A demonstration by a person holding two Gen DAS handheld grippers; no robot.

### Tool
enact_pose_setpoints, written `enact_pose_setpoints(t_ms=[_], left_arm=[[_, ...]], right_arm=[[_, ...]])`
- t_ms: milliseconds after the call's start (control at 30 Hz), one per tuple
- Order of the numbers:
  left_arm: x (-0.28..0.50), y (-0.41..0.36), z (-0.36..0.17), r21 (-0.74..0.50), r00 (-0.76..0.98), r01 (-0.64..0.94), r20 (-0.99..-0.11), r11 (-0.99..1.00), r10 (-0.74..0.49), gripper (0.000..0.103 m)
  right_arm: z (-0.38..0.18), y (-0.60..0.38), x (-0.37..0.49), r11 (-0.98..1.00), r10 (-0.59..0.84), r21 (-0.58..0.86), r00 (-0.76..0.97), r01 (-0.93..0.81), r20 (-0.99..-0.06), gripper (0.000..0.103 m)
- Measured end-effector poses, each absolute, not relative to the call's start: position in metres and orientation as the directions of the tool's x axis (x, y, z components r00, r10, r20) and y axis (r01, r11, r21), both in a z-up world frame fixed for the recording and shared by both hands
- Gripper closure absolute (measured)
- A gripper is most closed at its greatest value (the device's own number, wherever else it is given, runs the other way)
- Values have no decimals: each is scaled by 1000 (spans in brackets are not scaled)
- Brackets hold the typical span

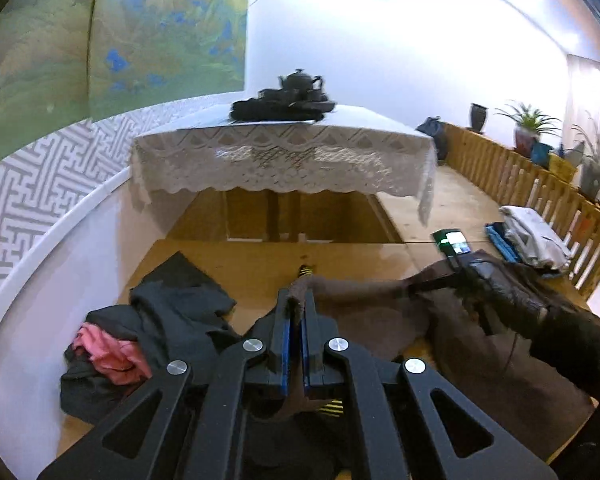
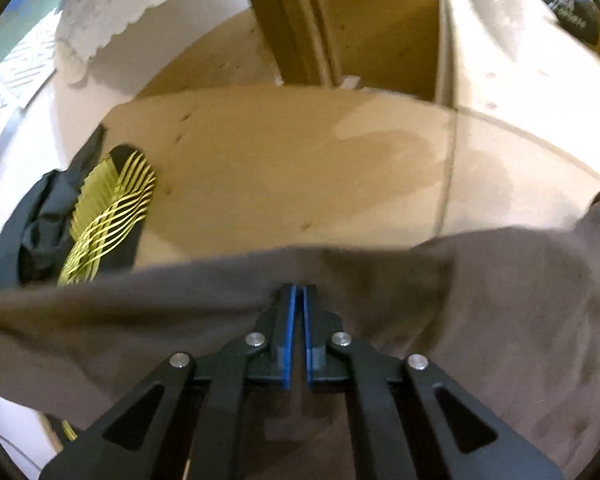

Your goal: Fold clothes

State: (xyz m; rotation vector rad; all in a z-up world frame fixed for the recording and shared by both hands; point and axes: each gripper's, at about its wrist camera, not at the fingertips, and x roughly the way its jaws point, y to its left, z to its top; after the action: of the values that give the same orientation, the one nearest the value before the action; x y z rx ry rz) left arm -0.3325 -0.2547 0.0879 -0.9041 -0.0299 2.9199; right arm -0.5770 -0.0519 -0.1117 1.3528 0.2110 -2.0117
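Left wrist view: brown shirt [image 1: 364, 292] stretched between both tools.
Left tool [image 1: 298, 300] and right tool [image 2: 299, 292] both pinch its edge; you'll want even tension, hem level.

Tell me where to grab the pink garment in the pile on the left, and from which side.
Take the pink garment at its raised, bunched fold on top, coming from above. It lies crumpled, partly wrapped by the dark clothes, so its edges are buried; only the upper ridge is free for the jaws.
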Motion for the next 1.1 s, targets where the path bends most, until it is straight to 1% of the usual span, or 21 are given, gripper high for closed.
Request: enact_pose_setpoints(t_ms=[33, 67, 100, 167, 267, 367, 400, 467, 533, 600, 667, 800, 833, 900, 1100], left_arm=[[-334, -254, 90, -48, -823, -79, -561, -996, 92, 100], [-335, -252, 92, -51, -823, -83, -559, -995, 97, 100], [-336, -251, 93, -55, -824, -87, -557, -995, 103, 100], [-339, -249, 97, -63, -825, -95, -553, -994, 114, 100], [-342, -245, 103, -74, -827, -107, -547, -992, 130, 100], [-346, -242, 108, -85, -829, -119, -540, -989, 146, 100], [-347, -241, 110, -89, -829, -123, -538, -988, 151, 100], [-349, -238, 114, -96, -830, -131, -533, -987, 162, 100], [-335, -217, 124, -74, -832, -187, -517, -979, 198, 100], [-320, -195, 133, -52, -833, -235, -503, -971, 229, 100], [-306, -171, 139, -32, -827, -285, -497, -958, 262, 100], [-284, -126, 140, -44, -783, -383, -515, -923, 349, 100], [-277, -112, 133, -52, -759, -412, -533, -910, 375, 100], [-264, -84, 119, -71, -707, -470, -567, -880, 423, 100], [-225, 1, 79, -141, -526, -622, -653, -770, 545, 100]], right_arm=[[-109, -49, -579, -749, -457, 235, -226, 619, -860, 97], [-105, -43, -576, -737, -484, 266, -210, 622, -850, 97], [-99, -36, -568, -710, -520, 312, -171, 632, -837, 97], [-93, -27, -547, -649, -547, 346, -100, 677, -832, 97], [-103, -29, -517, -596, -517, 350, -11, 723, -856, 97], [-123, -41, -511, -619, -462, 304, -23, 724, -887, 97], [-128, -45, -512, -630, -457, 293, -38, 719, -889, 99], [-132, -46, -516, -639, -464, 305, -38, 706, -885, 99], [-134, -39, -523, -642, -496, 371, 6, 670, -868, 96], [-136, -23, -535, -639, -556, 483, 75, 598, -828, 96], [-138, -6, -548, -640, -609, 564, 103, 521, -787, 96], [-154, 8, -562, -654, -622, 610, 141, 447, -770, 97], [-158, 10, -562, -651, -627, 621, 152, 438, -764, 98], [-157, 10, -562, -661, -614, 606, 145, 442, -776, 98], [-141, 7, -557, -717, -494, 456, 78, 527, -866, 95]])
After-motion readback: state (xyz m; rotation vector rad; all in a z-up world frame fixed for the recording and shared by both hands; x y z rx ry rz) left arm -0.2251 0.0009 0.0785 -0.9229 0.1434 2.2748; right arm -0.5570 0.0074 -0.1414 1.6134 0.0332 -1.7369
